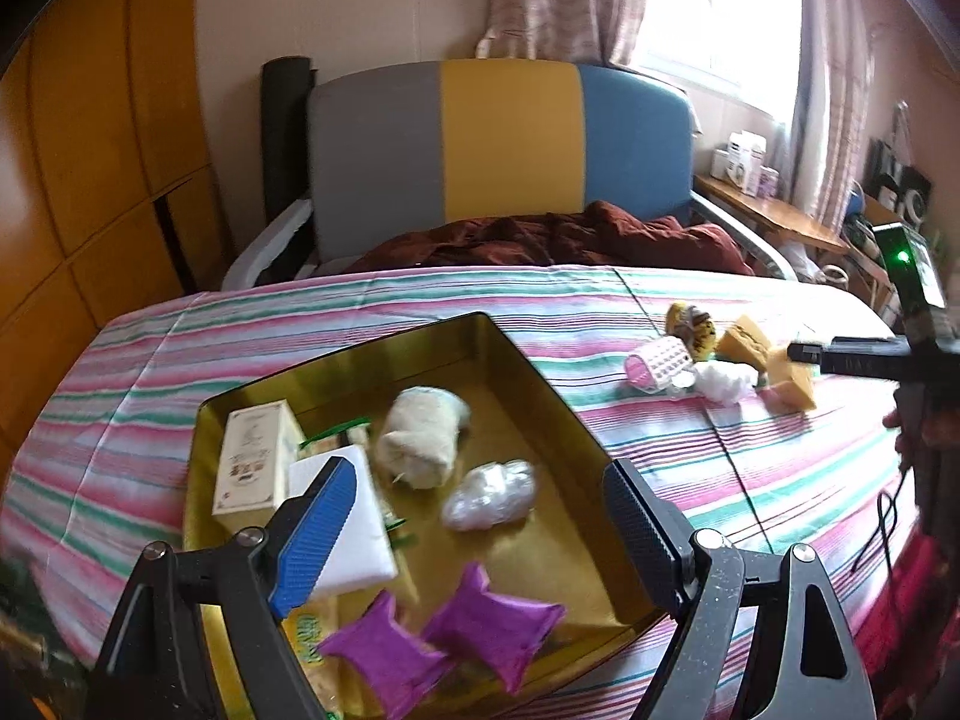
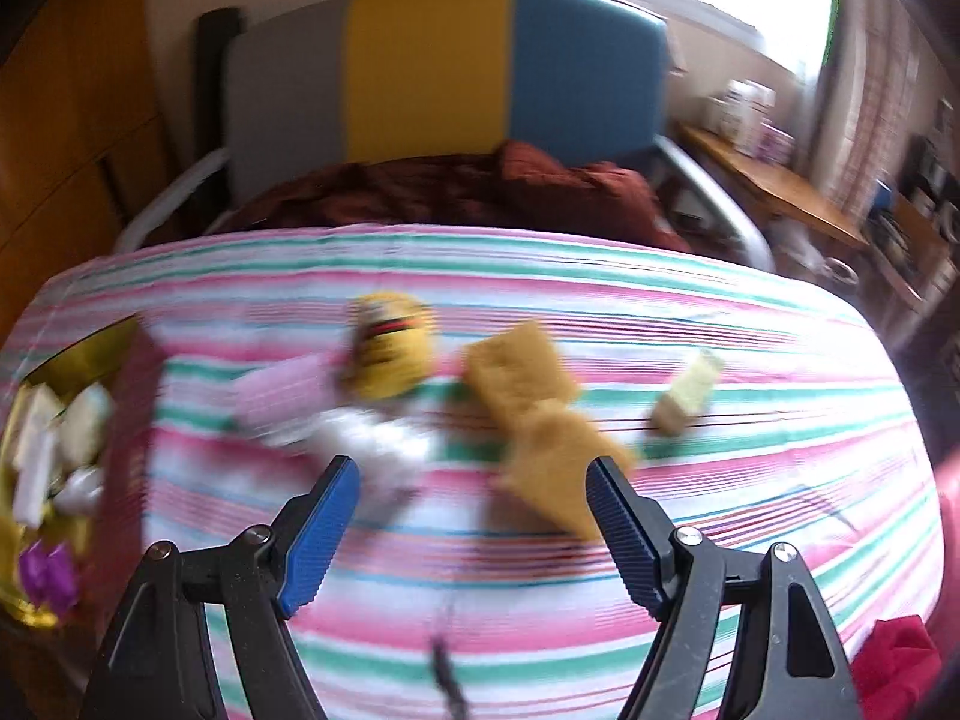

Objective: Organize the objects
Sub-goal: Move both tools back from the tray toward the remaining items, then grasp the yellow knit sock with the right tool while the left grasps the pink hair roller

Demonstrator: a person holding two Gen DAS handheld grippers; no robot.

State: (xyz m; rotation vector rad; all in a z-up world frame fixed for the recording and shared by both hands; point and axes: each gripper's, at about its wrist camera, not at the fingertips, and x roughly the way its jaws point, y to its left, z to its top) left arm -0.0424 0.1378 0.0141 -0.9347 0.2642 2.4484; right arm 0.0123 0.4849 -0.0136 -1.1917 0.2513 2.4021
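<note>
A gold tray (image 1: 543,387) sits on the striped bedsheet and holds a cream box (image 1: 255,456), a white block (image 1: 354,525), a beige roll (image 1: 423,435), a clear plastic wad (image 1: 489,492) and two purple pouches (image 1: 444,639). My left gripper (image 1: 480,534) is open and empty above the tray. My right gripper (image 2: 474,531) is open and empty over loose items: two yellow sponges (image 2: 543,411), a white wad (image 2: 378,450), a pink roller (image 2: 282,393), a yellow striped toy (image 2: 393,351) and a pale block (image 2: 687,393). The right wrist view is blurred.
A grey, yellow and blue headboard (image 1: 480,138) and a dark red blanket (image 1: 558,240) lie at the back. A wooden side table (image 1: 774,213) with boxes stands at the right. A red cloth (image 2: 894,660) lies at the bed's near right corner.
</note>
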